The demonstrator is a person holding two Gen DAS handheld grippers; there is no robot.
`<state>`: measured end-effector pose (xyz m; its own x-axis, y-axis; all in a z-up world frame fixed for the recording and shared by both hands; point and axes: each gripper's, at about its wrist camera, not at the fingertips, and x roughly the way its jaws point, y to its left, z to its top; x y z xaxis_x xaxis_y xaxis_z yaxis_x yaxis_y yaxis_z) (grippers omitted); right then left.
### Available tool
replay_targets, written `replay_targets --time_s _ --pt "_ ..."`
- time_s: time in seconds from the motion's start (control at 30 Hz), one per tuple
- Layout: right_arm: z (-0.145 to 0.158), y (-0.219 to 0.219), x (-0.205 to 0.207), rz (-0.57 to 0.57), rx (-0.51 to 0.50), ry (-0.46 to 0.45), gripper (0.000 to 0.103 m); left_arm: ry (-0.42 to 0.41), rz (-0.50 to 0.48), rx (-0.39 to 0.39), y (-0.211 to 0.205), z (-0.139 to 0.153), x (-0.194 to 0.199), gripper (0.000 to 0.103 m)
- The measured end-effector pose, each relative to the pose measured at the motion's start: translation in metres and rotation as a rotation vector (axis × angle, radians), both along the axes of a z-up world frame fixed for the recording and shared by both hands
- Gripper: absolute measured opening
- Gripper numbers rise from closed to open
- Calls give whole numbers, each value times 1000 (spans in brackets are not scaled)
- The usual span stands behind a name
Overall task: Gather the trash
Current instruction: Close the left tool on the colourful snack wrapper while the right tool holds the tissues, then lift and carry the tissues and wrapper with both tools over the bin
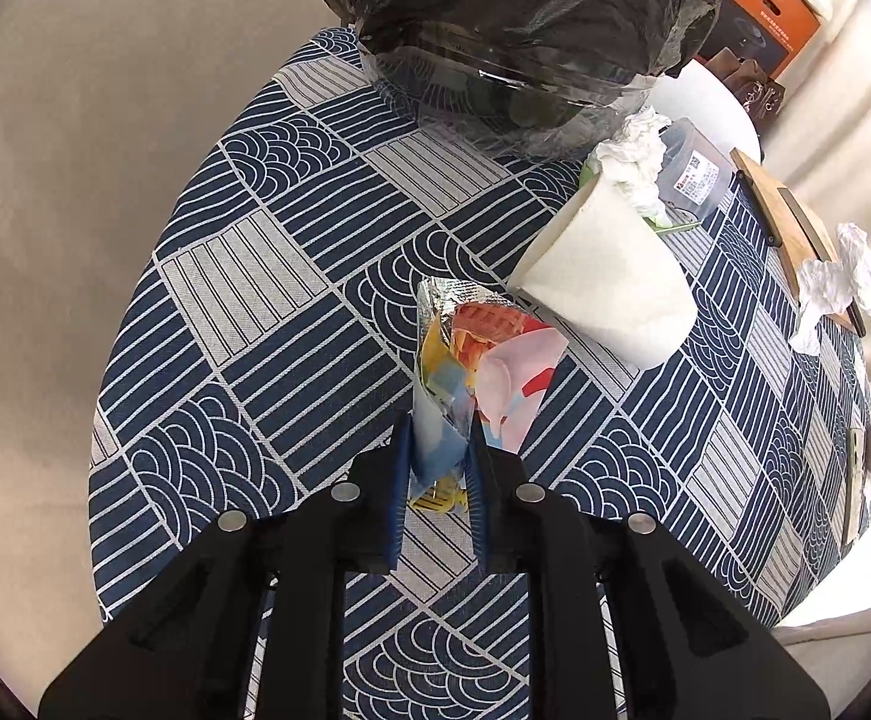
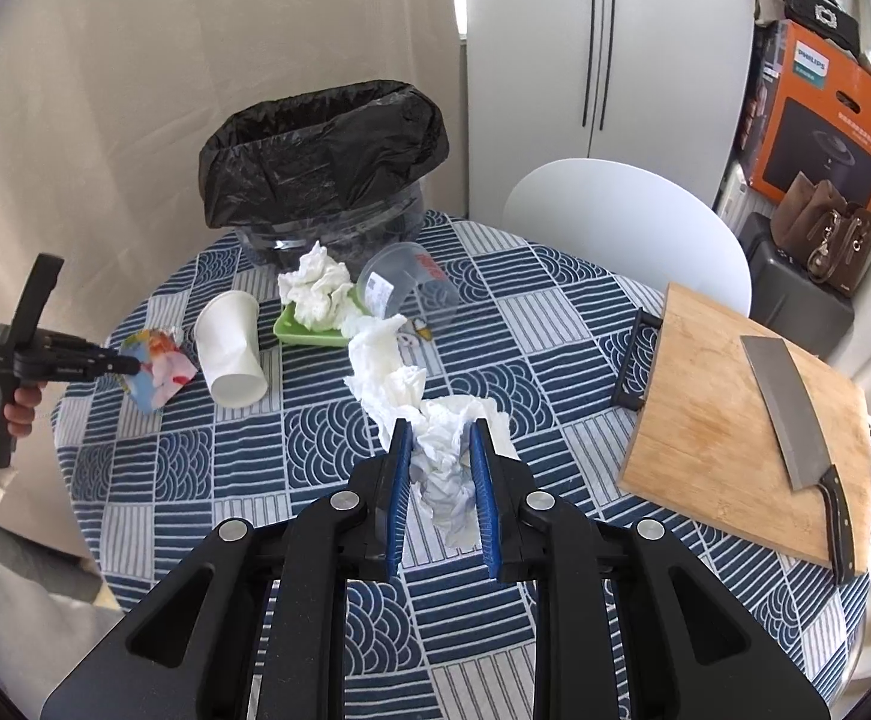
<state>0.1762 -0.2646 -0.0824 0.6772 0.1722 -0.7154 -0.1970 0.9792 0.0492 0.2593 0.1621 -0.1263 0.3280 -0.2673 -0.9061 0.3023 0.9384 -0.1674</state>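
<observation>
My left gripper [image 1: 438,438] is shut on a crumpled colourful snack wrapper [image 1: 483,354], which sticks out past the blue pads just above the tablecloth. The right wrist view shows the same gripper [image 2: 129,366] at the table's left edge, gripping the wrapper [image 2: 156,372], with a person's hand on the handle. My right gripper [image 2: 438,438] is shut on a long crumpled white tissue [image 2: 399,372] over the middle of the table. A bin lined with a black bag [image 2: 321,162] stands at the far side. A white paper cup [image 2: 231,348] lies tipped over beside the wrapper.
A green dish [image 2: 291,333] bearing a wadded tissue [image 2: 318,288] and a tipped clear plastic cup [image 2: 405,282] sit in front of the bin. A wooden cutting board [image 2: 717,396] with a cleaver [image 2: 789,414] lies at the right. A white chair [image 2: 627,222] stands behind the round table [image 2: 555,312].
</observation>
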Motion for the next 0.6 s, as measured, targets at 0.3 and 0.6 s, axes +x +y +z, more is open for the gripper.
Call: replay_targets --time_s 0.3,0.6 --pt "19 2 6 48 18 -57 18 -105 64 32 20 39 -34 18" --pt "41 1 14 147 206 -130 18 -189 169 71 47 80 -63 18"
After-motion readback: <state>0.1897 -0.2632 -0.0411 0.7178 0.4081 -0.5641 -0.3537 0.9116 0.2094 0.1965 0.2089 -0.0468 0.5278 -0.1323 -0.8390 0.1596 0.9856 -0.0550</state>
